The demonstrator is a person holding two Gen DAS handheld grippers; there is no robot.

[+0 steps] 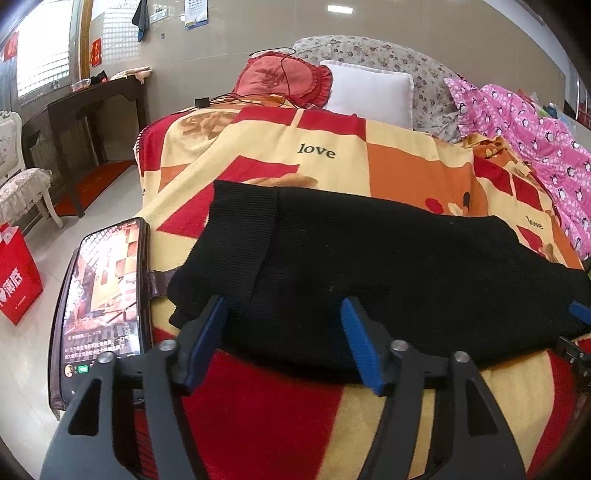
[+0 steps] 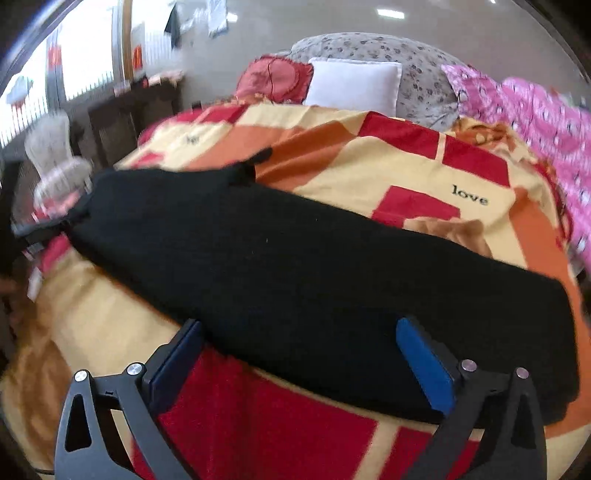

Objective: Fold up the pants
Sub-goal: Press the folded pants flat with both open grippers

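pants (image 1: 369, 266), black and knitted, lay in a long band across the near part of the bed, on a blanket (image 1: 406, 155) of red, orange and cream blocks. the left gripper (image 1: 284, 314) stood with its blue fingers (image 1: 207, 332) spread apart over the near edge of the pants, clasping nothing. the right gripper (image 2: 299, 339) was likewise spread wide, its blue pads (image 2: 424, 362) set at the near edge of the same black cloth with nothing held between them; that view was blurred. just left of the pants, at the bed's edge, a phone (image 1: 103, 302) in a dark case stood with its screen lit, showing lines of small writing too fine to read. the word "love" (image 1: 317, 150) was printed in dark letters on the blanket, and again nearer the right side. at the head of the bed lay a red frilled cushion (image 1: 284, 81), a white pillow (image 1: 369, 92) and a pink patterned quilt (image 1: 524, 133). on the floor to the left stood a red paper bag (image 1: 16, 277) with white characters on its side; its contents could not be seen. a calendar (image 1: 196, 13) hung on the far wall, unreadable.
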